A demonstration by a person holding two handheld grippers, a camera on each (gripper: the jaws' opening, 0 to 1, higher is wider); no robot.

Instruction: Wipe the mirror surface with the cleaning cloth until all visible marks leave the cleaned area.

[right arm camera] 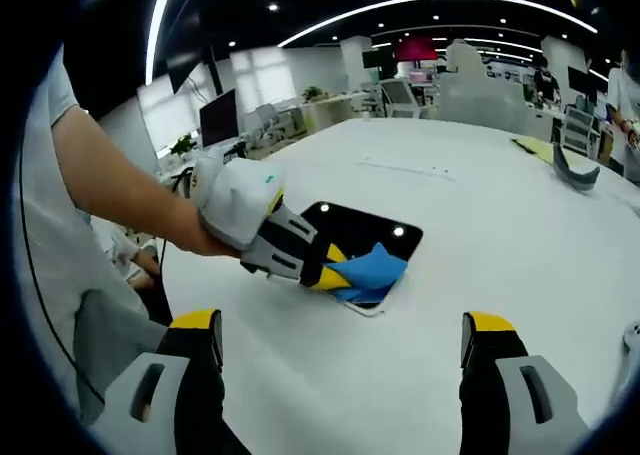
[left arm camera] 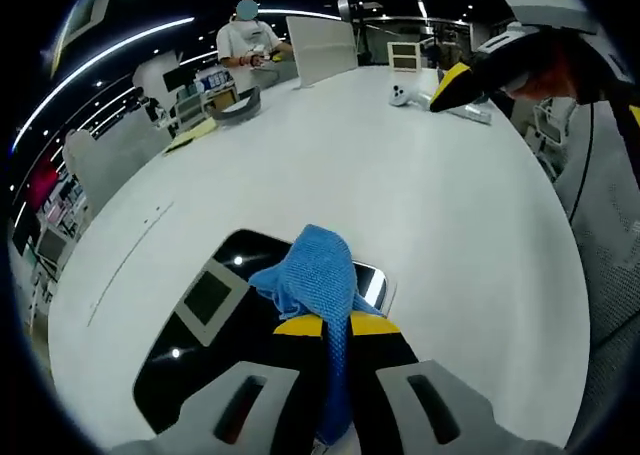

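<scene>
The left gripper [right arm camera: 325,267] pinches the blue cloth [left arm camera: 315,275] and presses it on the dark mirror [right arm camera: 352,227] mid-frame on the white table [left arm camera: 420,225] to rub marks off, while the right gripper [right arm camera: 340,350] waits spread wide.

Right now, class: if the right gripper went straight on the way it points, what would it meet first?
Probably the table. The right gripper, jaws wide open, aims at bare tabletop just short of the mirror, cloth and left gripper. Depth is unclear.
</scene>
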